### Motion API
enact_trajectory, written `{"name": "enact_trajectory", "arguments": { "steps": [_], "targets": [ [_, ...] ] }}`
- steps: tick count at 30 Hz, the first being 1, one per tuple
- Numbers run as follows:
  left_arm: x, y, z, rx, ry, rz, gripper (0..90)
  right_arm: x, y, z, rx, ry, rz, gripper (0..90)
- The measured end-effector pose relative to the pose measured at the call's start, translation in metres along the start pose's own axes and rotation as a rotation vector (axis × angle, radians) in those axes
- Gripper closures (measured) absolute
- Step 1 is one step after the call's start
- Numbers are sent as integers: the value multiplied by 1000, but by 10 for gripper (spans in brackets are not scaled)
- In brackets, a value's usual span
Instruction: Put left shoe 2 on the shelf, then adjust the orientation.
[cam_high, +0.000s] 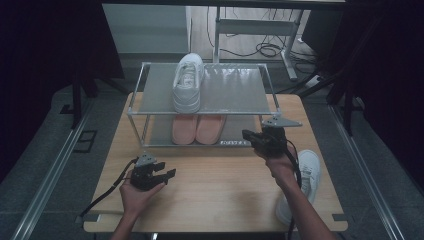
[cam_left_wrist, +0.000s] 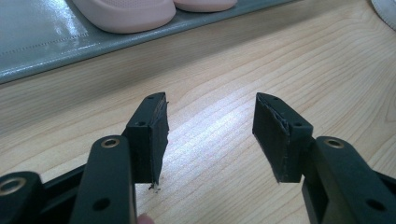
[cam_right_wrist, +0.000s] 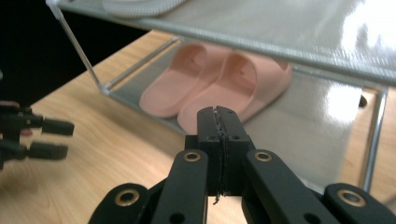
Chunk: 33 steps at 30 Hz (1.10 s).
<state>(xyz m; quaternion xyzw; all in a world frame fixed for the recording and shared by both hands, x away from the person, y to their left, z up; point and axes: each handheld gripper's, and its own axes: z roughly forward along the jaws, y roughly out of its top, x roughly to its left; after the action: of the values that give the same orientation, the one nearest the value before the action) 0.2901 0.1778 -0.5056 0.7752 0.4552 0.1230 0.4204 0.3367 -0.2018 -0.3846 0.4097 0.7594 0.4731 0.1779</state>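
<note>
Left tool (cam_left_wrist: 210, 135) spread | right tool (cam_right_wrist: 219, 121) pressed together, empty | sneaker (cam_high: 300, 182) half-hidden by forearm

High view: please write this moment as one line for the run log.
left tongs open, empty | right tongs shut, empty, near rack | white shoe on table, untouched

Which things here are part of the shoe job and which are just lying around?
In the job:
white shoe on the table
white shoe on the rack
rack
left claw, open
right claw, shut

Lying about:
pink slippers on the lower shelf
cables on the floor
</note>
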Motion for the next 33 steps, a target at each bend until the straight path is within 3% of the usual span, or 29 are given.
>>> {"name": "enact_trajectory", "arguments": {
  "steps": [13,19,33],
  "targets": [
    [0,1,2,0,-9,-11,455,5,-52,-28,54,12,-12,892],
    [0,0,2,4,-7,-11,455,8,-73,-44,54,2,-15,892],
    [-1,0,4,10,-6,-13,455,19,-131,-75,132,-36,-39,892]
  ]
}}
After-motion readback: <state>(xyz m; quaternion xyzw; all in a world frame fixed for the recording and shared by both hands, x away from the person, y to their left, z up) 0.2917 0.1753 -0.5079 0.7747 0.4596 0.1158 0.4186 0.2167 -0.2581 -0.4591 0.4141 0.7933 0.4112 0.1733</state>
